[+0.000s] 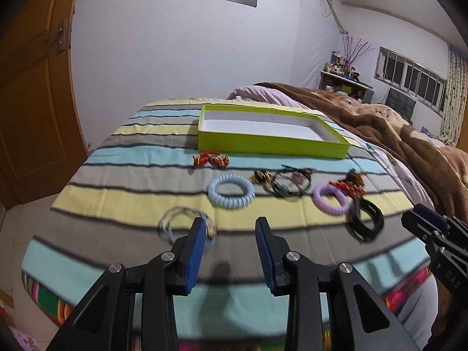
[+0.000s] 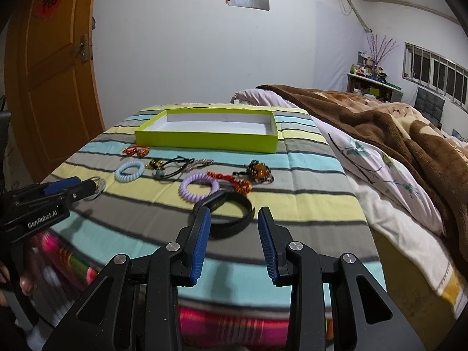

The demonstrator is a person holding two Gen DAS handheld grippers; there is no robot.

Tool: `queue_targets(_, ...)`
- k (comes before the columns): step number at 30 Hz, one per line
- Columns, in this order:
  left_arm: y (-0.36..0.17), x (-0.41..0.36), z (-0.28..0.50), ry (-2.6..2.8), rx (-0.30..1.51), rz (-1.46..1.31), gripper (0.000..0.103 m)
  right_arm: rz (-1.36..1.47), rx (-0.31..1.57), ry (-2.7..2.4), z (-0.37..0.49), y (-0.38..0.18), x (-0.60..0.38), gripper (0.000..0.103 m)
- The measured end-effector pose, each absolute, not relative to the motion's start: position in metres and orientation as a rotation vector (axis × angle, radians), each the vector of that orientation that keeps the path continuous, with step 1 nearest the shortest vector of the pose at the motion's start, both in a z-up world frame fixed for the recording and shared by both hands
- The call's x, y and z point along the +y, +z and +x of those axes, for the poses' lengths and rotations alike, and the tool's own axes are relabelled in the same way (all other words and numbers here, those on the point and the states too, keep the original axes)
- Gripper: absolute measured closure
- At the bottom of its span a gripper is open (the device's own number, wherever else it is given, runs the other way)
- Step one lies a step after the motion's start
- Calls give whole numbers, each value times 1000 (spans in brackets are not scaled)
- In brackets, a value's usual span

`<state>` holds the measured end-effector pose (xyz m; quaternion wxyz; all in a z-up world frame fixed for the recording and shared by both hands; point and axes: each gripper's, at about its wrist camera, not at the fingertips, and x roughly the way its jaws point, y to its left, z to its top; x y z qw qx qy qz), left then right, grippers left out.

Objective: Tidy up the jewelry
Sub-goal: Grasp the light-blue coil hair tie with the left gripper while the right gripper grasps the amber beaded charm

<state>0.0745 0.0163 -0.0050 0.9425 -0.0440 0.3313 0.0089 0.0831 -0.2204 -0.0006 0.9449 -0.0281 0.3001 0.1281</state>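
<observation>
A lime green box (image 1: 269, 144) (image 2: 204, 140) with a white inside lies empty on the striped bedcover. In front of it lie a red-orange beaded piece (image 1: 211, 159) (image 2: 136, 150), a light blue coil ring (image 1: 231, 190) (image 2: 129, 171), a purple coil ring (image 1: 332, 199) (image 2: 199, 187), dark hair ties (image 1: 288, 184) (image 2: 175, 167), an amber beaded piece (image 2: 259, 171) and a black band (image 1: 367, 218) (image 2: 231, 215). My left gripper (image 1: 231, 222) is open and empty; a thin pale bracelet (image 1: 175, 225) lies by its left finger. My right gripper (image 2: 234, 212) is open, just short of the black band.
The cover (image 2: 307, 175) drapes a raised surface with a bright striped cloth (image 2: 234, 324) under its near edge. A brown blanket (image 2: 395, 134) and floral sheet lie right. A wooden door (image 2: 52, 87) stands left, a white wall behind.
</observation>
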Motion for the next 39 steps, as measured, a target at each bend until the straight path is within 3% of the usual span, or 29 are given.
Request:
queue_targets(18,-29,26,168,53,829,-85,68,3,786,279,187,-19,-229,68)
queue_targets(39,-32,15,184,76,866,-5,71,-19,934,309,234,-31,-218,68)
